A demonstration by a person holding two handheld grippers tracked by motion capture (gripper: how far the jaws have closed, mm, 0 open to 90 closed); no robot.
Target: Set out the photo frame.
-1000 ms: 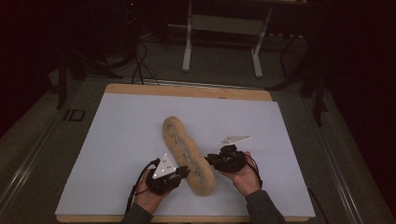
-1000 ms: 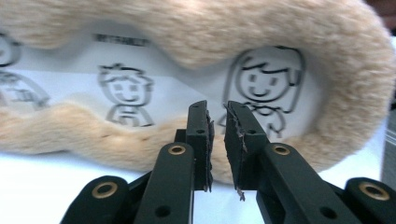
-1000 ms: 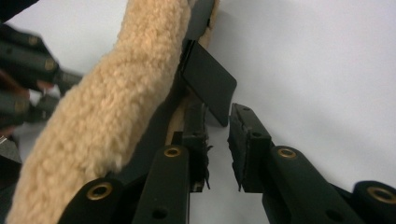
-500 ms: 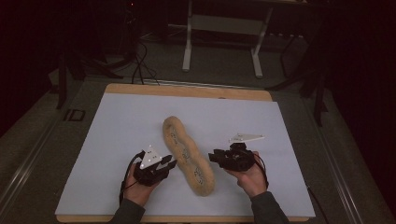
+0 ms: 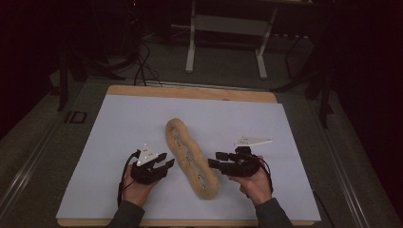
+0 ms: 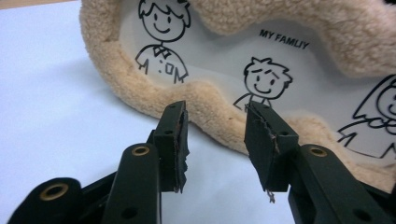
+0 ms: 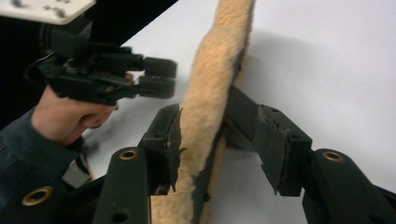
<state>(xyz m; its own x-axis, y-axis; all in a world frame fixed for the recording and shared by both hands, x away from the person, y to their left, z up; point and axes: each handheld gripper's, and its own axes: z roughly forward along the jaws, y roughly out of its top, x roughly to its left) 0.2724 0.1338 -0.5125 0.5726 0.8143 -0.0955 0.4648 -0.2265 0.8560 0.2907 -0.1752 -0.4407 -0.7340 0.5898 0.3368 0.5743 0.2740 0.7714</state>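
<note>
A long tan fleece-rimmed pad point(image 5: 190, 156) lies slantwise on the white mat point(image 5: 119, 123). Its pale inner face point(image 6: 219, 51) is printed with cartoon figures and the words "MY FAMLIY". My left gripper point(image 5: 167, 160) sits just left of the pad, and its jaws have just been opening. In the left gripper view it point(image 6: 215, 135) stands open with nothing between its pads, short of the fleece rim point(image 6: 205, 98). My right gripper point(image 5: 213, 161) is at the pad's right side, and its jaws have also just been opening. They straddle the fleece edge point(image 7: 219, 60) without pressing on it. The left gripper point(image 7: 163, 79) faces it across the pad.
The mat covers a wooden tabletop point(image 5: 190, 91). Behind the table stands a white metal frame point(image 5: 192, 42), with dark cables point(image 5: 142, 71) on the floor. Bare mat lies to the left, to the right and behind the pad.
Both grippers have opened and let go of the pad. The left gripper has drawn back to the left, off the pad's edge. The right gripper has shifted a little to the right.
</note>
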